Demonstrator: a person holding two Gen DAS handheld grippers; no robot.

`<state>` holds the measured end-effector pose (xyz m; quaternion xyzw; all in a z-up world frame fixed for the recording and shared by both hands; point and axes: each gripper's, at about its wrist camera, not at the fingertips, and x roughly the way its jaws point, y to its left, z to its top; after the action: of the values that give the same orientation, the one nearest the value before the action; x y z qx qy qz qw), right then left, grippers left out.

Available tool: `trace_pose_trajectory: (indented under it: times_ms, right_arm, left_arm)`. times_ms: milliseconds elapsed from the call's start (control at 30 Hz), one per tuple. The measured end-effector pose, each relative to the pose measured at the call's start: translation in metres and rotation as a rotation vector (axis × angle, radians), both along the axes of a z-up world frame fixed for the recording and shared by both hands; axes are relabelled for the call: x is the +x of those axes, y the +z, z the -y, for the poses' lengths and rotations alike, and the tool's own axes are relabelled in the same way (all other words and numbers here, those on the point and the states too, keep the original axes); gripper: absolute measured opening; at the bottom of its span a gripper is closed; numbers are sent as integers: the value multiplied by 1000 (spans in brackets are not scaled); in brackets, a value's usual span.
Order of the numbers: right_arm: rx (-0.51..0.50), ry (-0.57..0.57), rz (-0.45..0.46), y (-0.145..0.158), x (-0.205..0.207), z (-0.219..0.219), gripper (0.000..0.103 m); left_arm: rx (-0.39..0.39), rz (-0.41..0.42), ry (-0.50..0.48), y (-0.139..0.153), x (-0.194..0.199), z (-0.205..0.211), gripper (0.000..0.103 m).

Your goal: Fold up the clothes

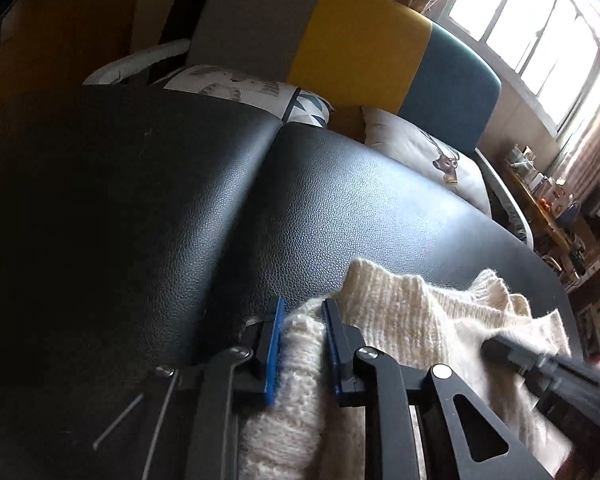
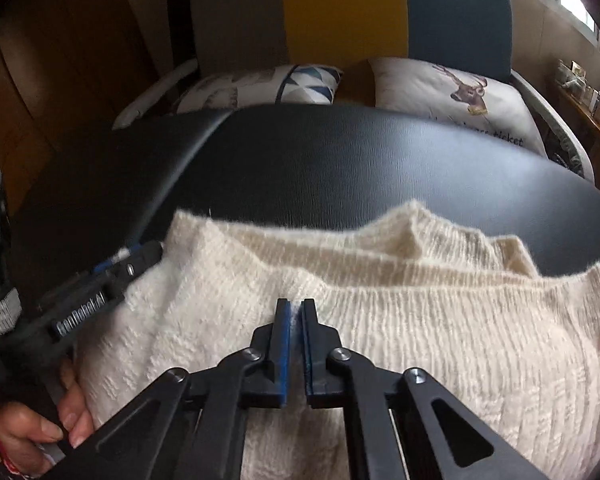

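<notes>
A cream knitted sweater (image 2: pixel 420 304) lies bunched on the near part of a black leather surface (image 2: pixel 340 160). My left gripper (image 1: pixel 302 312) is shut on a thick fold of the sweater (image 1: pixel 400 312) at its left edge; it also shows in the right wrist view (image 2: pixel 140 256). My right gripper (image 2: pixel 296 306) is shut on a thin fold of the sweater near its middle, jaws almost together. In the left wrist view the right gripper (image 1: pixel 496 346) is blurred at the right, resting on the knit.
Behind the black surface stands a sofa with grey, yellow (image 1: pixel 360 40) and teal back panels and two printed cushions (image 2: pixel 452 84). A bright window (image 1: pixel 540 32) and a cluttered shelf (image 1: pixel 548 200) are at the right. Wooden panels are at the left.
</notes>
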<state>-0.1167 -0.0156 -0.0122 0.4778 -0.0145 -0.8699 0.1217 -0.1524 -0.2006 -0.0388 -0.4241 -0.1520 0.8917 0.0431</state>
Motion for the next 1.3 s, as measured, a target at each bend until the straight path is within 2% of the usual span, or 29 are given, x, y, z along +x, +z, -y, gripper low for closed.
trace_pose_trajectory:
  times_ms: [167, 267, 333, 400, 433, 467, 500, 533, 567, 600, 633, 667, 700, 800, 867, 933, 967, 1000, 1033, 1067, 1100, 1200, 1300]
  right_arm:
    - [25, -20, -78, 15, -16, 2, 2]
    - [30, -19, -39, 0, -33, 3, 0]
    - [-11, -38, 21, -20, -38, -1, 0]
    - [-53, -47, 48, -20, -33, -5, 1]
    - [-74, -50, 55, -16, -29, -6, 5]
    - [-95, -52, 62, -13, -25, -8, 18]
    - [-116, -55, 69, -9, -20, -10, 25]
    - [-137, -58, 76, -5, -16, -11, 25]
    - [-159, -60, 83, -2, -12, -13, 29]
    - [-155, -55, 96, 0, -9, -11, 34]
    - [-110, -40, 115, -1, -8, -6, 35]
    - [-55, -25, 131, -3, -10, 0, 35]
    - [-19, -14, 135, -5, -10, 4, 37]
    - [17, 8, 108, -11, -7, 10, 37]
    - [37, 22, 90, -13, -5, 13, 36]
    - [10, 13, 84, -14, 1, 6, 35]
    - [-11, 4, 83, -14, 3, 2, 32]
    - [-33, -4, 81, -14, 4, -2, 28]
    - [-52, -10, 78, -14, 5, -6, 25]
    - [-68, -13, 71, -14, 5, -9, 19]
    - [-80, -13, 62, -14, 5, -10, 13]
    - [-107, -7, 40, -10, 3, -12, 5]
    - [-109, 1, 6, -3, -2, -8, 4]
  left_arm:
    - [16, -5, 4, -1, 1, 2, 21]
    - [30, -7, 6, -2, 1, 3, 21]
    - [31, -6, 8, -2, 0, 3, 21]
    - [29, -6, 8, -2, 0, 3, 21]
    - [31, -5, 8, -2, 0, 3, 21]
    - [35, -4, 8, -2, 0, 3, 21]
    - [40, -3, 6, -2, 0, 4, 21]
    - [42, -3, 1, -2, 0, 4, 21]
    - [49, -3, -8, 0, -1, 3, 26]
    - [81, -5, -28, 3, -1, 5, 40]
    - [139, -12, -50, 7, -2, 9, 50]
    - [185, -19, -63, 10, -2, 12, 65]
    - [211, -29, -63, 14, -3, 15, 71]
    - [206, -9, -101, 20, -13, 14, 71]
    - [153, 32, -136, 17, -23, 7, 71]
    - [86, 80, -173, 10, -33, -2, 64]
    - [64, 85, -185, 8, -35, -5, 52]
    - [46, 71, -187, 8, -34, -6, 30]
    - [28, 58, -190, 8, -33, -8, 22]
    - [16, 43, -192, 9, -32, -10, 16]
    - [13, 26, -195, 10, -30, -11, 14]
    - [-10, -23, -187, 7, -22, -11, 14]
    - [89, -27, -122, -1, -16, 6, 13]
